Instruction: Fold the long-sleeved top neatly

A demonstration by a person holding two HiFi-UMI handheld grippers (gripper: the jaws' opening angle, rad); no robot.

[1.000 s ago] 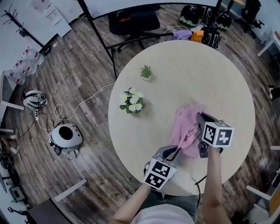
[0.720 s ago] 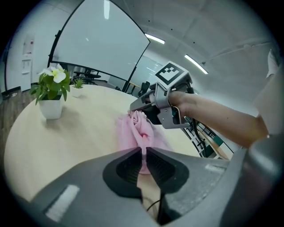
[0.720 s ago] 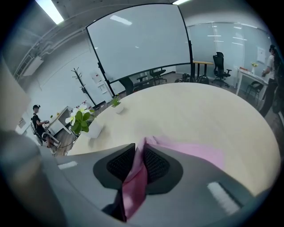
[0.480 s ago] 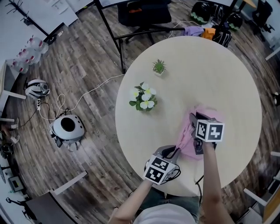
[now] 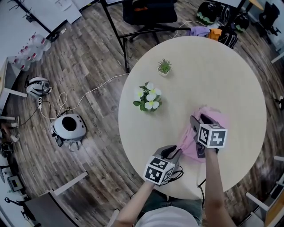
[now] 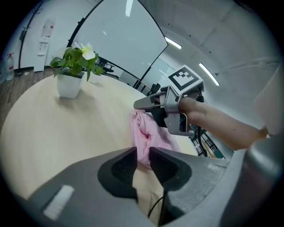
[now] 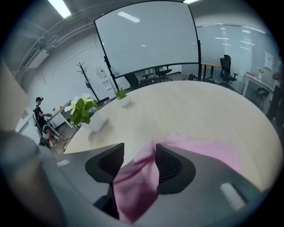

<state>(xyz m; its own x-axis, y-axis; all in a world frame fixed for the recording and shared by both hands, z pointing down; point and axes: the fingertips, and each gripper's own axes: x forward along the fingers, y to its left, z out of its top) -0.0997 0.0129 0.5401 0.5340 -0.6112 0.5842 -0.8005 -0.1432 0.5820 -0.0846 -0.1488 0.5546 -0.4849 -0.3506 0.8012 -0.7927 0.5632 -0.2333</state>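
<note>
Our round pale table (image 5: 199,66) stood on a dark wood-plank floor (image 5: 88,62), with a black chair (image 5: 148,11) beyond its far edge. The pink long-sleeved top (image 5: 217,117) lay bunched near the table's near right edge. Our left gripper (image 5: 174,153) pinched its near end, jaws almost together, and our right gripper (image 5: 197,120) clamped a fold. White flowers (image 5: 149,98) and a small green plant (image 5: 164,67) sat toward the left edge

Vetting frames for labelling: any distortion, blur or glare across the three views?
Head view: even light, sharp, soft shadows on the round beige table. Left gripper view: strong fisheye, black corners; the pink fabric top is clear, the left gripper soft. Right gripper view: same fisheye, bright ceiling strip lights, the top blurred inside the right gripper.
</note>
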